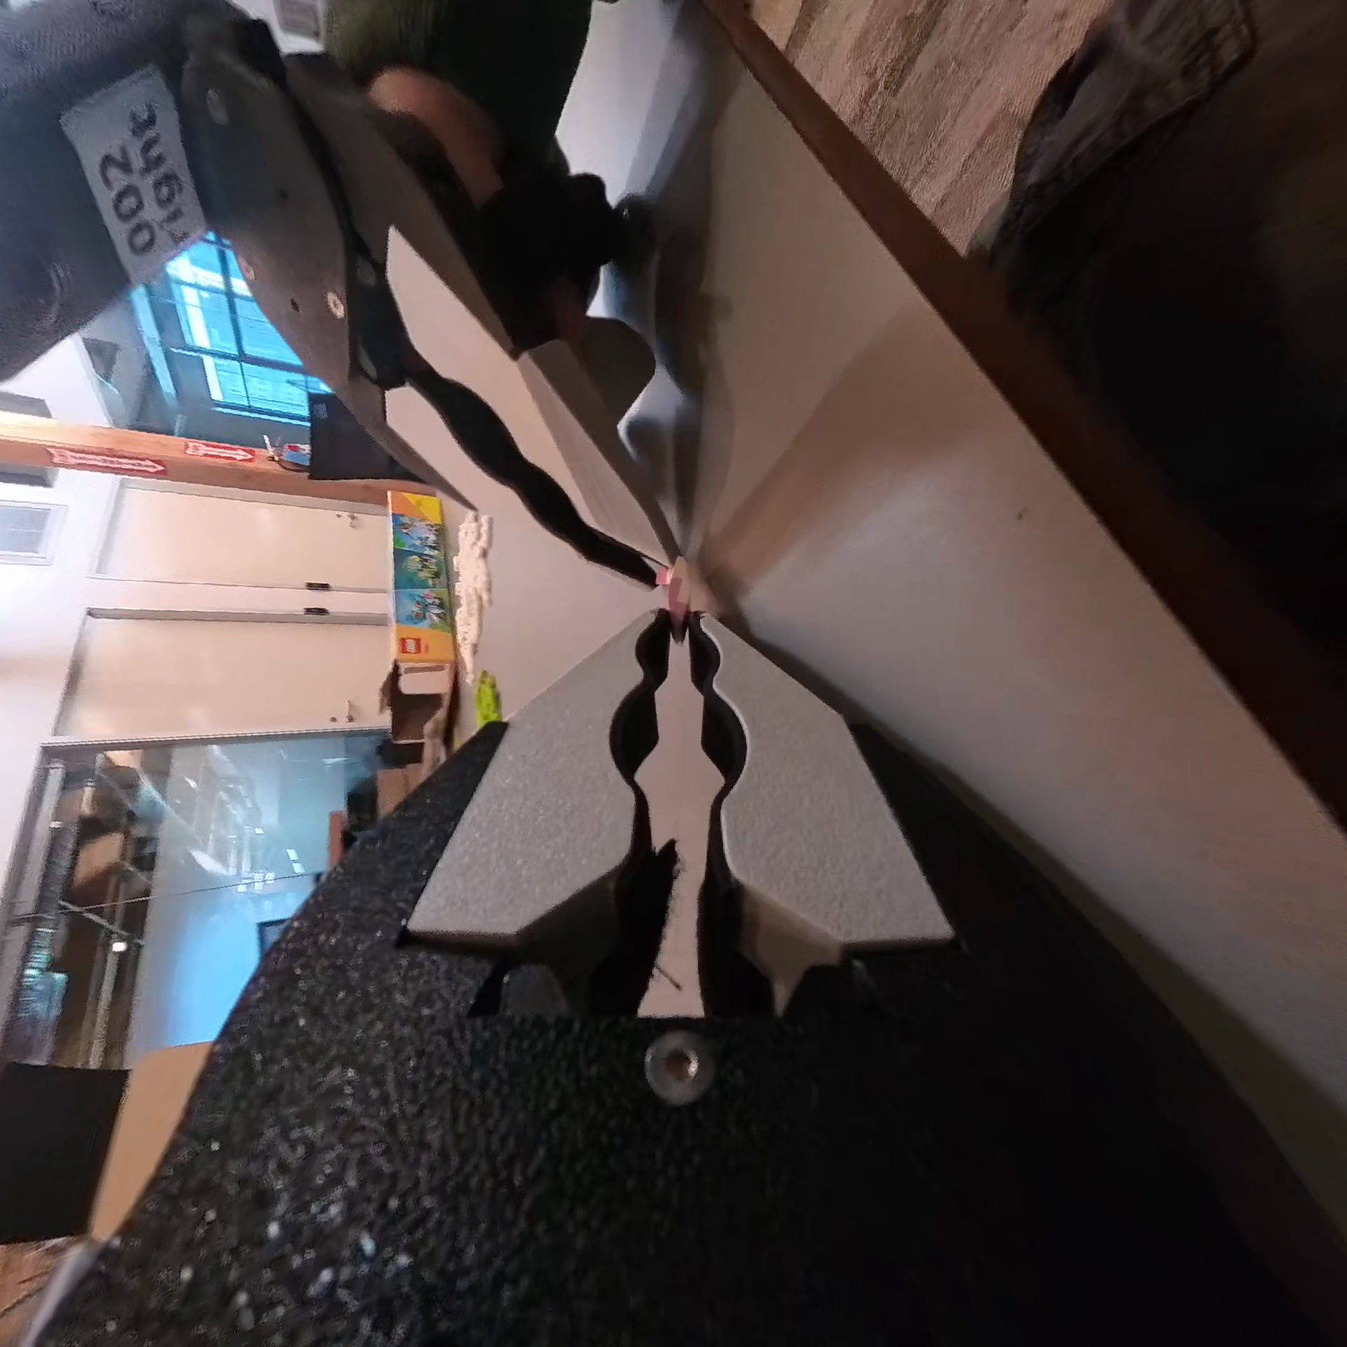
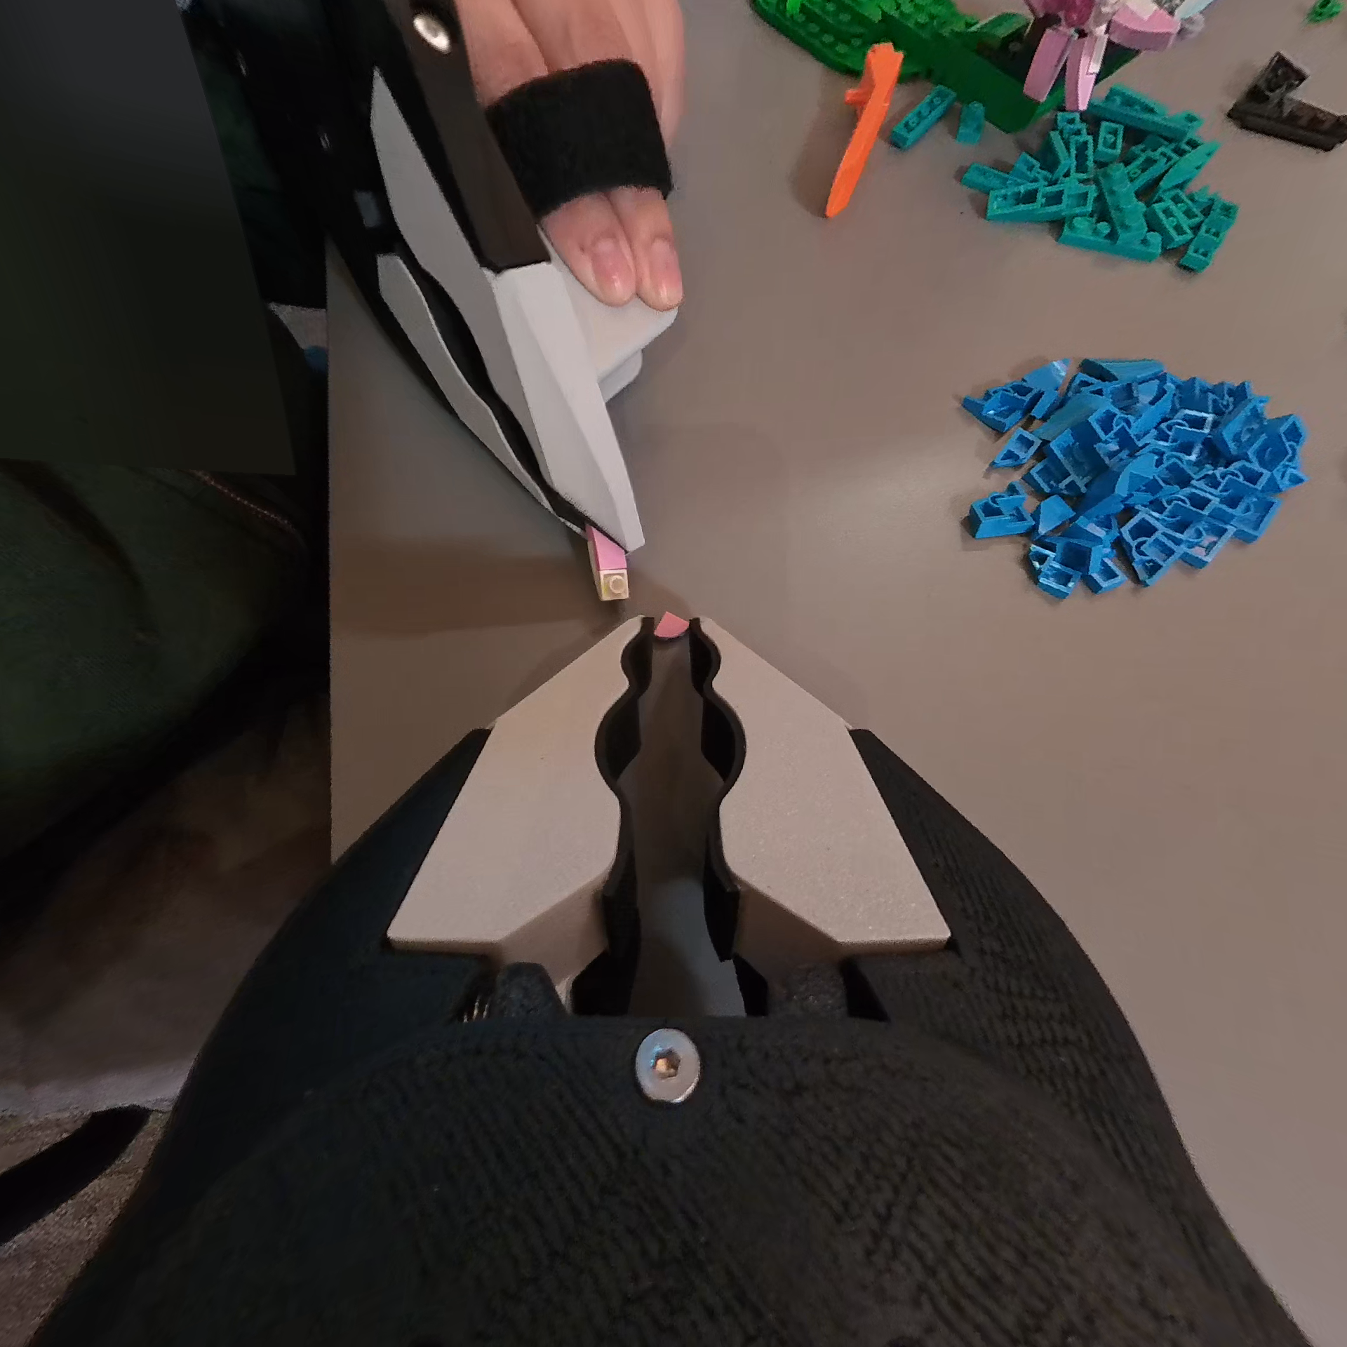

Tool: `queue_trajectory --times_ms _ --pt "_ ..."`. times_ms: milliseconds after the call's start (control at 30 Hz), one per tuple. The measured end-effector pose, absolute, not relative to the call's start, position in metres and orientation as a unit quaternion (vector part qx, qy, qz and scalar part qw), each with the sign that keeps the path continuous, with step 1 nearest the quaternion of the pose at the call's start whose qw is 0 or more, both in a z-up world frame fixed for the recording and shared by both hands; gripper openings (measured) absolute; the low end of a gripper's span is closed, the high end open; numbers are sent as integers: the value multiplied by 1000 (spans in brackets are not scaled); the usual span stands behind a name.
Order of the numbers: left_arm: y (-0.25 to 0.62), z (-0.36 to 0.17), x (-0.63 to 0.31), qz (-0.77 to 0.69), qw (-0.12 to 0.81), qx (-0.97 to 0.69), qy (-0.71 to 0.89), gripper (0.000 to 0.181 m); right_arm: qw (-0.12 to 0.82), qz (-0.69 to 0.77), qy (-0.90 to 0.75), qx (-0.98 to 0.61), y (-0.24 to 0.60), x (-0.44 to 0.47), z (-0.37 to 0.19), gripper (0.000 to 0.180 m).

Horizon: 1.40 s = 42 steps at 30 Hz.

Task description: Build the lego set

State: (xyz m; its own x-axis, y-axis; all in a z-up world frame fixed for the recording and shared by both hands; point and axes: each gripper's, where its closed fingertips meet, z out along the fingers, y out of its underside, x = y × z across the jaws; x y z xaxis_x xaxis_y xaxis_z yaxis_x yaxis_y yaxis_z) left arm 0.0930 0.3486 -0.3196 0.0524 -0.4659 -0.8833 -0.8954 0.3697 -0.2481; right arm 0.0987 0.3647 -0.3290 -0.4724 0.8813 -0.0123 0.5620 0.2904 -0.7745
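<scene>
Near the table edge (image 2: 452, 466), above grey tabletop: left gripper (image 2: 612, 554) closed on a small pink-and-cream piece (image 2: 611, 568), jutting from its tips. Right gripper (image 2: 668, 625) just beside, tips clamped on a pink piece (image 2: 668, 624); the two pieces close, contact not discernible. Same meeting in left wrist view: left gripper (image 1: 678, 619), right gripper (image 1: 660, 576), pink bits (image 1: 674, 590) between the tips, blurred. Hand (image 2: 612, 146) with black finger strap on left gripper.

No containers on the table. Loose heaps instead: blue bricks (image 2: 1137, 481), teal bricks (image 2: 1108, 189), orange tool (image 2: 860, 131), partial green build with pink flower (image 2: 1020, 51), dark piece (image 2: 1283, 102).

Far end: lego box (image 1: 423, 576), white pile (image 1: 470, 590), lime piece (image 1: 487, 698). Beyond: window, glass partition, pale wall panels.
</scene>
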Motion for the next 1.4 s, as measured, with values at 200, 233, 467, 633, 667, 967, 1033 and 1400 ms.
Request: queue_trajectory --times_ms 200,233,467,633,667,967,1033,1400 --pt "349 -319 95 255 499 -488 669 3 184 430 -753 -464 352 102 -317 8" --pt "349 -319 95 254 499 -488 669 3 181 428 -754 -464 351 102 -318 8" --pt "348 -319 98 257 500 -483 672 3 168 428 -753 -470 349 101 -320 1" --pt "349 -319 98 253 501 -484 671 3 168 426 -753 -473 349 101 -321 0" --pt "348 -319 98 252 501 -485 671 3 169 425 -753 -473 349 101 -321 0" --pt "349 -320 96 249 496 -496 667 3 173 413 -759 -473 350 103 -324 0" --pt "351 -321 92 251 491 -505 664 3 171 408 -762 -473 350 104 -326 0" --pt "351 -323 91 242 475 -516 671 3 196 387 -763 -480 355 105 -327 3"
